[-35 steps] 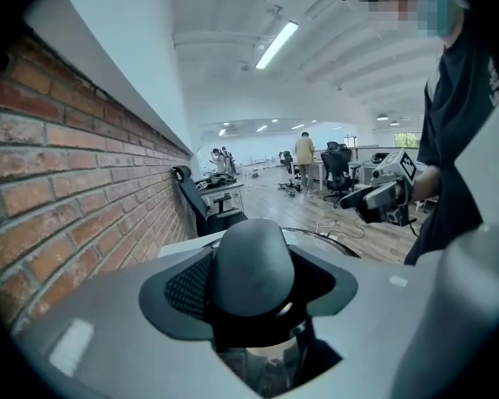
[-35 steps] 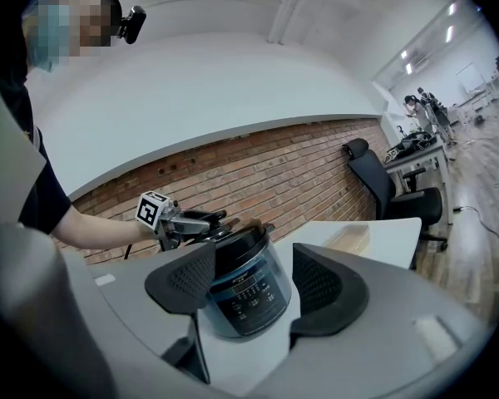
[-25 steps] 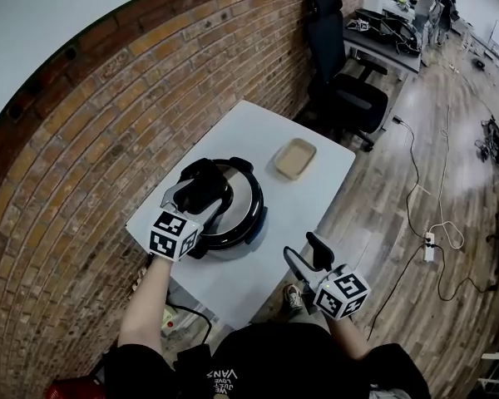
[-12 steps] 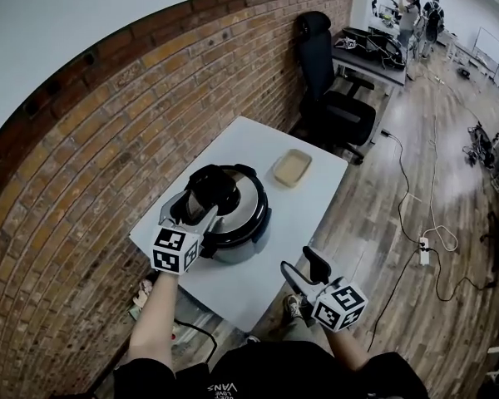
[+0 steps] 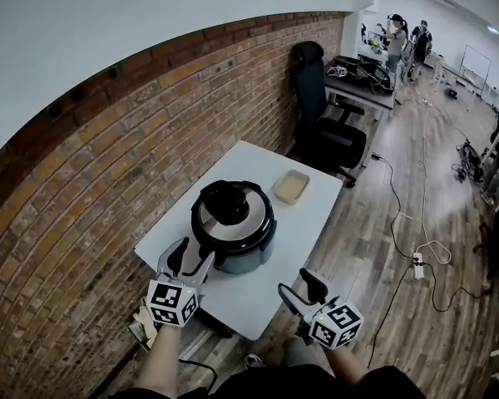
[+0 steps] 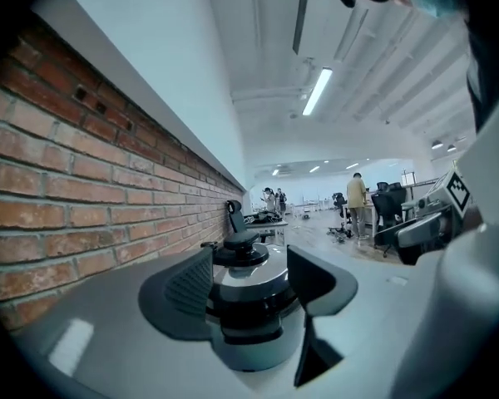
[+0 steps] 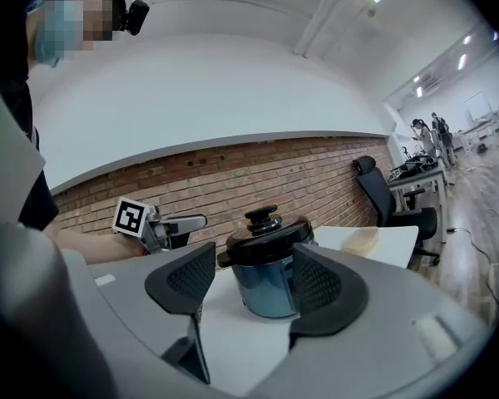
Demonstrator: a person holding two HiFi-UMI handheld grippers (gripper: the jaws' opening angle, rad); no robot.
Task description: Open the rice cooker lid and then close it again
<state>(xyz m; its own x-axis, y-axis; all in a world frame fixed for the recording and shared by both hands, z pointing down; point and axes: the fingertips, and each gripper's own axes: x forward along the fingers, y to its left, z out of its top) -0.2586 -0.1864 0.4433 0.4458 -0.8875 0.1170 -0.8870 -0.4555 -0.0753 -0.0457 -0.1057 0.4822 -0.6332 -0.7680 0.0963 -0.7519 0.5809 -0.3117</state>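
The rice cooker (image 5: 233,229) stands on the white table (image 5: 303,223) with its lid down; the lid's black knob (image 5: 225,199) is on top. My left gripper (image 5: 191,258) is open and empty, just short of the cooker's near left side and not touching it. In the left gripper view the cooker (image 6: 248,322) shows between the spread jaws of that gripper (image 6: 249,293). My right gripper (image 5: 297,284) is open and empty at the table's near edge, to the right of the cooker. In its own view the right gripper (image 7: 249,283) frames the cooker (image 7: 270,283) from farther off.
A shallow tan tray (image 5: 291,187) lies on the table beyond the cooker. The brick wall (image 5: 108,156) runs along the table's left side. A black office chair (image 5: 328,135) stands behind the table, a power cable (image 5: 416,248) trails on the wood floor, and people stand far off (image 5: 403,40).
My left gripper has drawn back from the lid's knob toward me and now hangs open beside the cooker. The head view has pulled back. The right gripper has hardly moved.
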